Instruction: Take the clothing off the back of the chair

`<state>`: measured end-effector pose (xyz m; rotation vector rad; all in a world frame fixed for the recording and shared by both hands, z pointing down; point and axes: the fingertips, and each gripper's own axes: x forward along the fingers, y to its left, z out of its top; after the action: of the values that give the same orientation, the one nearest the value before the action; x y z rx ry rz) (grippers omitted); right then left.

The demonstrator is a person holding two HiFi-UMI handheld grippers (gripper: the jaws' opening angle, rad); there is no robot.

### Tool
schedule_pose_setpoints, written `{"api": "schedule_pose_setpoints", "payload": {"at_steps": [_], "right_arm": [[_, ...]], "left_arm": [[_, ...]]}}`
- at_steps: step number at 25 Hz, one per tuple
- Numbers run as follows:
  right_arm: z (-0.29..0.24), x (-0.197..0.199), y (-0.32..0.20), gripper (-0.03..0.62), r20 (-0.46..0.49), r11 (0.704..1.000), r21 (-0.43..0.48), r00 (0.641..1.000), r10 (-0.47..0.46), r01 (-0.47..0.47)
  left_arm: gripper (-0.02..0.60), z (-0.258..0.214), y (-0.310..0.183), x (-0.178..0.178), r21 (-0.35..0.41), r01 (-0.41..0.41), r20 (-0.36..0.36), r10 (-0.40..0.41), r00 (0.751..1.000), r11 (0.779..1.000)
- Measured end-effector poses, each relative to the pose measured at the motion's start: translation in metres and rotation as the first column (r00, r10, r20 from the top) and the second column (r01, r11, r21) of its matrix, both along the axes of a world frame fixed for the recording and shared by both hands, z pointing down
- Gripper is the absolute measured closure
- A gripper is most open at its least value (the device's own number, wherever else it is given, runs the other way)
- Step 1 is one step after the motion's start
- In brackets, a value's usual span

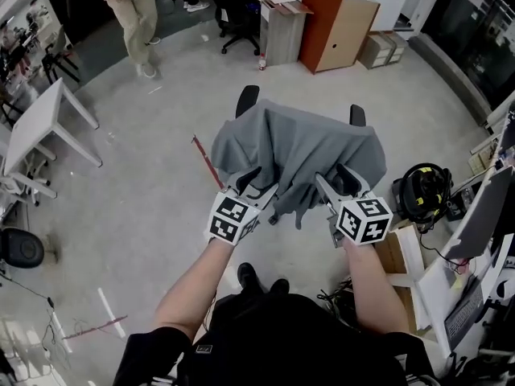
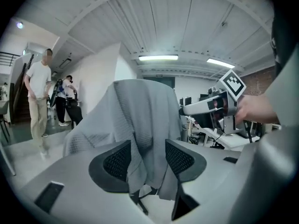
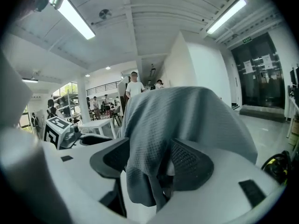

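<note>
A grey garment (image 1: 298, 147) lies draped over the back of a black chair (image 1: 247, 99), covering most of it. My left gripper (image 1: 251, 182) is at the garment's near left edge and my right gripper (image 1: 338, 179) at its near right edge. In the left gripper view a fold of the garment (image 2: 140, 120) hangs between the left gripper's (image 2: 147, 160) spread pads, with a gap beside it. In the right gripper view the cloth (image 3: 187, 120) likewise hangs down between the right gripper's (image 3: 148, 160) parted pads. Both grippers are open.
A person (image 1: 133, 14) stands at the far left near a white table (image 1: 40, 127). Another black office chair (image 1: 237, 14) and a wooden cabinet (image 1: 338, 26) stand at the back. A yellow-and-black device (image 1: 422, 191) and a cluttered desk are at the right. A red stick (image 1: 205, 159) lies on the floor.
</note>
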<state>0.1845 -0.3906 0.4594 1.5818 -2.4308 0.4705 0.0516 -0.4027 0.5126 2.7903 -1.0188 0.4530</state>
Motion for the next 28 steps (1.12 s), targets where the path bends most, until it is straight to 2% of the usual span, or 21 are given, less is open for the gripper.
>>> {"api": "schedule_pose_setpoints", "payload": {"at_steps": [4,7,10,13,16,21,24,27,28], "right_arm": [[0.011,-0.011,-0.013,0.312,-0.005,1.000,-0.016,1.000,-0.012,0.012],[0.002,-0.013,-0.013,0.465,-0.025,0.999,0.029,0.999,0.037,-0.036],[-0.011,-0.011,-0.011,0.563,0.001,0.997,0.065,0.999,0.050,-0.050],[-0.032,-0.020,-0.005,0.571,0.030,0.993,0.117,0.999,-0.014,0.011],[-0.053,-0.033,0.000,0.572,0.031,0.983,0.162,0.996,-0.089,0.083],[-0.092,-0.061,0.011,0.573,0.035,0.948,0.245,0.975,-0.219,0.204],[-0.107,-0.084,0.022,0.572,0.002,0.911,0.285,0.951,-0.310,0.297],[-0.115,-0.102,0.030,0.572,-0.002,0.887,0.304,0.931,-0.364,0.348],[-0.115,-0.106,0.031,0.572,0.002,0.885,0.302,0.928,-0.372,0.354]], "left_arm": [[0.284,0.004,-0.028,-0.002,-0.006,0.073,0.033,-0.073,0.997,0.997],[0.264,0.002,-0.049,0.002,-0.017,0.058,0.042,-0.057,0.997,0.998],[0.258,-0.013,-0.058,0.008,0.002,-0.004,0.048,0.004,0.999,1.000],[0.258,-0.033,-0.044,0.015,0.047,-0.103,0.045,0.101,0.994,0.994],[0.248,-0.049,-0.022,0.025,0.108,-0.182,0.063,0.176,0.982,0.977],[0.233,-0.066,0.008,0.053,0.170,-0.288,0.073,0.279,0.957,0.942],[0.232,-0.073,0.012,0.067,0.204,-0.288,0.078,0.278,0.957,0.936],[0.238,-0.078,0.008,0.063,0.213,-0.249,0.064,0.241,0.968,0.945],[0.266,-0.079,0.004,0.057,0.215,-0.222,0.063,0.214,0.975,0.951]]}}
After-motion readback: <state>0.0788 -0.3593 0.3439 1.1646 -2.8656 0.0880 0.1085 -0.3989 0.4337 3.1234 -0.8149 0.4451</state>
